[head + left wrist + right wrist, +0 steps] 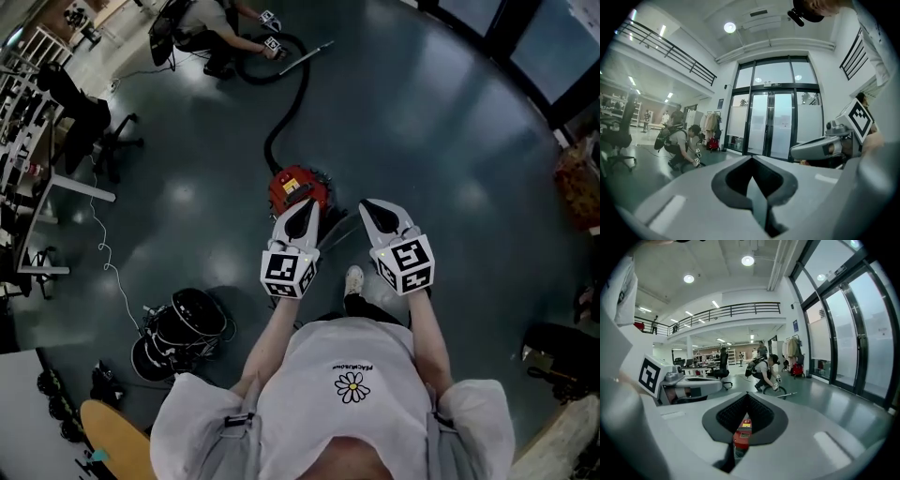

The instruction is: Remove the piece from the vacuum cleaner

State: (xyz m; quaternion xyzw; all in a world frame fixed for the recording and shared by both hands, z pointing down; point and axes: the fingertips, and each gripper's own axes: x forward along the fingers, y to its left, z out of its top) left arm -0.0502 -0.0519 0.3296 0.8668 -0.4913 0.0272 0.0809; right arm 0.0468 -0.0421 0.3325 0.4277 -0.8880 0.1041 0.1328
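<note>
The red vacuum cleaner (296, 187) stands on the dark floor just ahead of my feet. Its black hose (287, 105) runs away to a crouching person (208, 28), who holds the hose end and a metal wand (307, 56). My left gripper (308, 206) hovers over the vacuum's near right side, shut and empty. My right gripper (368, 205) is level with it further right, also shut and empty. In the right gripper view the red vacuum cleaner (742, 431) shows through the slit under the shut right gripper (747, 395). The left gripper (752, 159) points at glass doors.
An office chair (105, 139) and desks stand at the far left. Black round gear (184, 330) and an orange board (116, 441) lie at my left. A thin cable (105, 251) trails across the floor. Bags (574, 180) sit at the right edge, and glass doors (771, 123) are ahead.
</note>
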